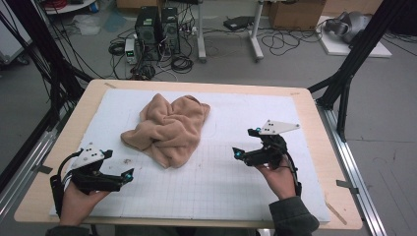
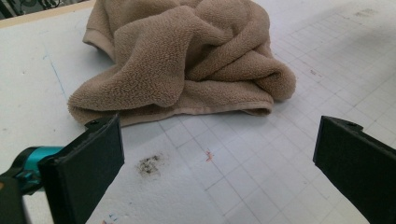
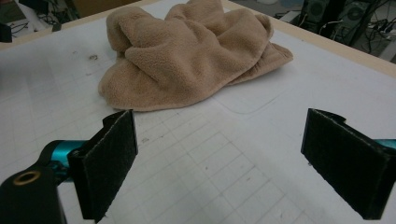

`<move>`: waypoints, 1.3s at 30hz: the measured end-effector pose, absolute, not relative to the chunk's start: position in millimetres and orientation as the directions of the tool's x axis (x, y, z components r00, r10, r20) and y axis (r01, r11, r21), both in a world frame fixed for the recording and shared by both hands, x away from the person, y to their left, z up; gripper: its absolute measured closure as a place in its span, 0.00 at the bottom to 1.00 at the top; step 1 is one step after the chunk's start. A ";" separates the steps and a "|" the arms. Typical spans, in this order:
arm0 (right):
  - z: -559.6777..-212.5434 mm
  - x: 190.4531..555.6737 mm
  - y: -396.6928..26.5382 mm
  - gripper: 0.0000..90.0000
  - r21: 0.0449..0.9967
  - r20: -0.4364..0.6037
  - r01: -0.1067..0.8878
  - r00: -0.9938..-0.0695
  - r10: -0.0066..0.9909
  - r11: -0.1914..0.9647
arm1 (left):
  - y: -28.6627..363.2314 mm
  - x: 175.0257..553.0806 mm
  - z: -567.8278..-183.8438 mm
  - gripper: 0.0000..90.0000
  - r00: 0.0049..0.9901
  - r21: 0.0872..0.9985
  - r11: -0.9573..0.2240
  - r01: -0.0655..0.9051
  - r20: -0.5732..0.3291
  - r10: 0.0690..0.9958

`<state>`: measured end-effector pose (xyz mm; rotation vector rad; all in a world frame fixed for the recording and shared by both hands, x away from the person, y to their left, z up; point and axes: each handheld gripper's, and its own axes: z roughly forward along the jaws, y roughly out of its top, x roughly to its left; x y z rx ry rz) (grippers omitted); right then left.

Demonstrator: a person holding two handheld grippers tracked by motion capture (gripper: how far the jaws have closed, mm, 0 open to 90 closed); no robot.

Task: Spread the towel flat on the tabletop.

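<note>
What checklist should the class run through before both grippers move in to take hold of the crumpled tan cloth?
1. Left gripper jaws wide apart, nothing between them: ok.
2. Right gripper jaws wide apart, nothing between them: ok.
3. Tan cloth lying wholly on the white gridded mat, apart from both grippers: ok.
4. Cloth flat, corners easy to find: not ok, it is bunched and twisted.
5. A hemmed edge facing the left gripper: ok, it runs along the near side in the left gripper view.
6. Which fold leads to a corner: cannot tell.
</note>
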<state>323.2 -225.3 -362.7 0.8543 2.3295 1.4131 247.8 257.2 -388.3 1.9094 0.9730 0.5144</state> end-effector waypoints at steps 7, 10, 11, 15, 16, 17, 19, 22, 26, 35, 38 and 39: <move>-355.6 340.1 -199.3 0.11 0.868 0.059 0.332 -0.808 0.587 0.370 | 255.1 248.7 -389.3 0.03 0.602 0.862 -0.281 0.421 -0.034 0.797; -354.5 345.1 -191.5 0.11 0.866 0.058 0.328 -0.816 0.575 0.378 | 254.5 249.5 -389.0 0.03 0.603 0.863 -0.279 0.422 -0.037 0.797; -354.0 347.3 -187.5 0.11 0.868 0.060 0.325 -0.819 0.570 0.376 | 254.5 249.9 -388.8 0.03 0.606 0.862 -0.282 0.420 -0.035 0.795; -352.2 356.3 -170.2 0.11 0.860 0.054 0.315 -0.838 0.542 0.401 | 253.6 250.2 -388.6 0.03 0.605 0.862 -0.281 0.421 -0.036 0.796; -351.7 358.5 -165.8 0.11 0.858 0.053 0.313 -0.843 0.535 0.408 | 253.7 250.4 -388.5 0.03 0.607 0.863 -0.283 0.420 -0.035 0.794; -351.3 360.8 -162.1 0.11 0.860 0.049 0.304 -0.848 0.527 0.410 | 253.7 250.3 -388.4 0.03 0.606 0.863 -0.281 0.421 -0.037 0.794; -351.1 364.5 -155.3 0.11 0.865 0.053 0.299 -0.853 0.519 0.404 | 254.4 250.3 -388.1 0.03 0.606 0.863 -0.280 0.421 -0.038 0.795; -351.2 370.3 -145.9 0.11 0.862 0.056 0.302 -0.855 0.516 0.406 | 256.0 250.8 -388.1 0.03 0.606 0.863 -0.278 0.422 -0.040 0.795; -354.1 377.0 -132.4 0.11 0.859 0.047 0.293 -0.861 0.506 0.420 | 256.6 250.9 -388.7 0.03 0.604 0.863 -0.277 0.422 -0.040 0.796; -373.7 391.0 -100.1 0.17 0.831 0.067 0.311 -0.880 0.471 0.462 | 256.1 251.2 -390.8 0.03 0.606 0.863 -0.276 0.423 -0.042 0.794; -381.2 394.9 -91.0 0.21 0.824 0.071 0.309 -0.888 0.454 0.475 | 255.8 251.6 -391.1 0.03 0.608 0.863 -0.278 0.421 -0.041 0.793; -386.2 397.4 -85.1 0.24 0.822 0.075 0.312 -0.889 0.452 0.477 | 255.7 251.8 -391.2 0.03 0.609 0.864 -0.276 0.421 -0.043 0.792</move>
